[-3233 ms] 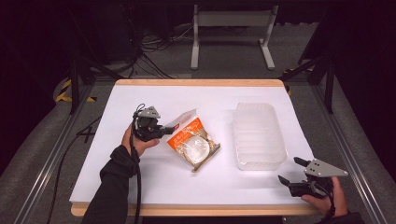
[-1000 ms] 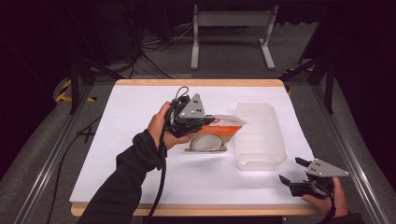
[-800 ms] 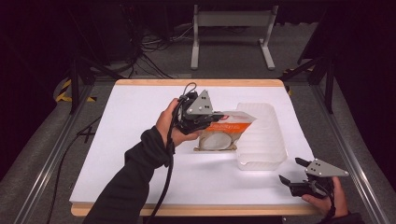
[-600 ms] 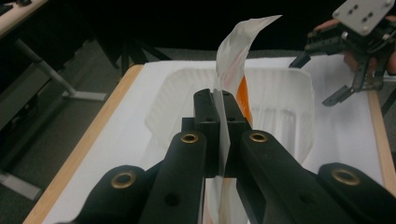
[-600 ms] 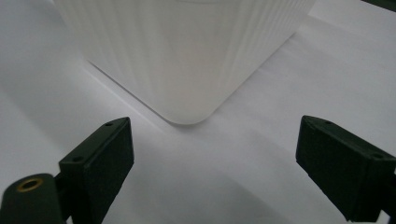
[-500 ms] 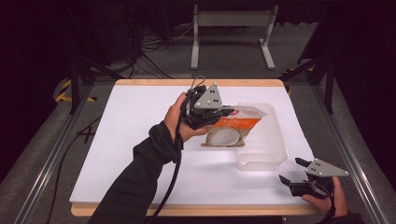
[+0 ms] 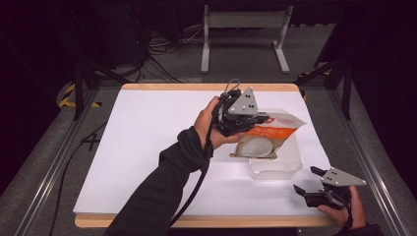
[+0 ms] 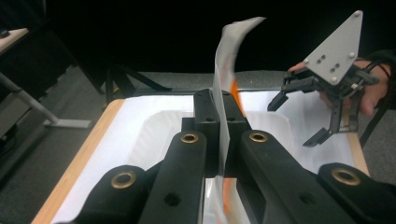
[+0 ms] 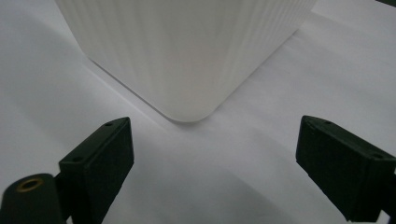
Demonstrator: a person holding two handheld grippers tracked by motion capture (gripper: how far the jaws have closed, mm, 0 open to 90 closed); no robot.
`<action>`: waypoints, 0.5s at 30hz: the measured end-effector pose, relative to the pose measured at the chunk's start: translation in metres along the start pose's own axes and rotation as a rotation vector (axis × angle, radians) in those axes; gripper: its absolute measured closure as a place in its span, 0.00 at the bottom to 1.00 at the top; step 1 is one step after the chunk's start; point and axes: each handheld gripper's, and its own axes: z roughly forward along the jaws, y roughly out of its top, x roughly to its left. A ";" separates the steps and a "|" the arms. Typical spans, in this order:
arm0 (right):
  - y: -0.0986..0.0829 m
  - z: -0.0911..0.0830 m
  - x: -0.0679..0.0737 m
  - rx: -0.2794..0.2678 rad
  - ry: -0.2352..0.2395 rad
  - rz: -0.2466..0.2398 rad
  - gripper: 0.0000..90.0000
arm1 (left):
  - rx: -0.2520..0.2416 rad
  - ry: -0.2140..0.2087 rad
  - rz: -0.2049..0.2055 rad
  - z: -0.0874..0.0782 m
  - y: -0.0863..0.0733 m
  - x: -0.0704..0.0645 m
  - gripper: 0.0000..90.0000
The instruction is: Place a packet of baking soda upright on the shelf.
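- The table (image 7: 147, 147), under its white sheet, carries everything we work on, and most of it lies bare.
- The tray (image 7: 290, 164) sits on the right half of the table: a ribbed, translucent plastic tub. In the right gripper view its rounded corner (image 9: 187, 56) stands just ahead of our idle jaws. We judge it light and fairly stiff, and likely to slide on the sheet if bumped.
- The pouch (image 7: 268, 137) hangs in the air over the tray's left part, held by its top edge, with its round, pale contents low in the bag. In the left gripper view its thin film (image 8: 224, 93) rises between the jaws and curls over at the top.
- We judge the pouch light, soft and slick: the film bends freely and the weight swings below the grip. The flat sealed edge is the place to hold it, well in from the corner; pinching over the round contents could crush them or let the bag slip.
- Our left gripper (image 7: 246, 120) has its jaws closed tight on the pouch's top edge.
- Our right gripper (image 7: 312, 184) rests near the table's front right corner, close to the tray, with its jaws spread wide and nothing between them.
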 end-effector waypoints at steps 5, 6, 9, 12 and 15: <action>0.000 0.000 0.000 0.000 0.001 -0.004 0.13 | -0.007 -0.025 0.008 0.017 0.005 -0.007 1.00; 0.000 0.000 0.000 0.000 0.001 -0.005 0.13 | -0.009 -0.030 0.009 0.020 0.006 -0.008 1.00; 0.000 0.000 0.000 0.000 0.001 -0.005 0.13 | -0.016 -0.046 0.003 0.027 0.007 -0.013 1.00; 0.000 0.000 0.000 0.000 0.001 -0.004 0.13 | -0.025 -0.046 0.005 0.032 0.009 -0.016 1.00; 0.000 0.000 0.000 0.001 0.001 -0.005 0.13 | -0.028 -0.055 0.000 0.038 0.012 -0.018 1.00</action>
